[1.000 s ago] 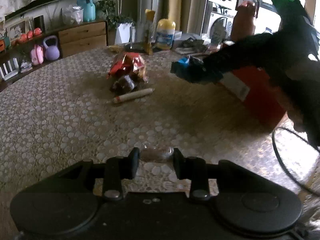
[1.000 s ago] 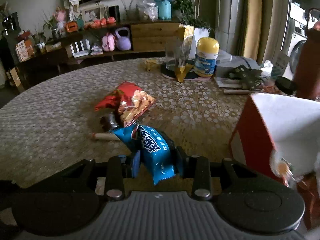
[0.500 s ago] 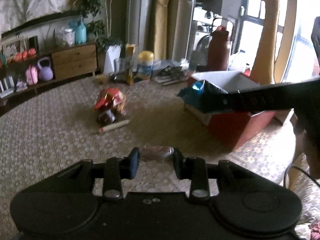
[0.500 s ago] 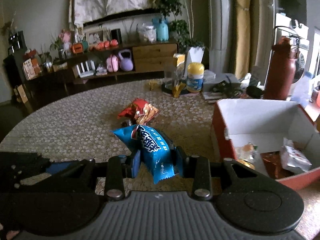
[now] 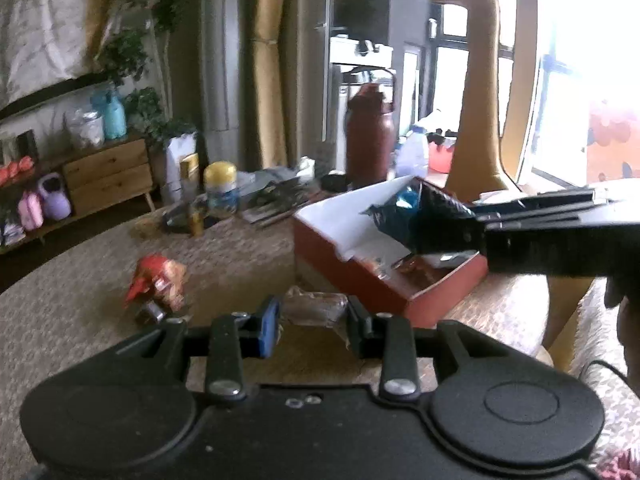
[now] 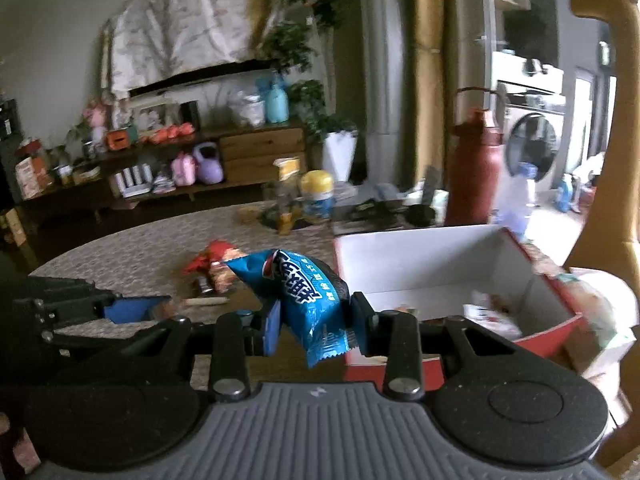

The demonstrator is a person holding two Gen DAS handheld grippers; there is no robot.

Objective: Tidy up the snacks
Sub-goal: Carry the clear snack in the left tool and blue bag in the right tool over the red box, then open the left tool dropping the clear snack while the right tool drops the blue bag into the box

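My left gripper (image 5: pixel 312 314) is shut on a small clear-wrapped brown snack (image 5: pixel 316 308), held above the table just left of the red box (image 5: pixel 360 276). My right gripper (image 6: pixel 312 314) is shut on a blue snack packet (image 6: pixel 310 298). In the left wrist view the right gripper (image 5: pixel 424 216) holds that blue packet (image 5: pixel 394 210) over the box's open top. The box (image 6: pixel 420 264) is white inside and holds a few wrapped snacks. On the table lie a red snack bag (image 5: pixel 158 280), a small dark snack (image 6: pixel 202 286) and a pale stick snack (image 6: pixel 204 302).
A maroon flask (image 5: pixel 370 136) and a yellow-lidded jar (image 5: pixel 220 188) stand among clutter at the table's far side. A tall tan giraffe figure (image 5: pixel 480 100) rises behind the box. A wooden sideboard (image 6: pixel 260 152) with kettlebells lines the far wall.
Both grippers have risen and swung right, away from the snacks on the table. The right gripper with the blue packet went from beside the box to over its open top.
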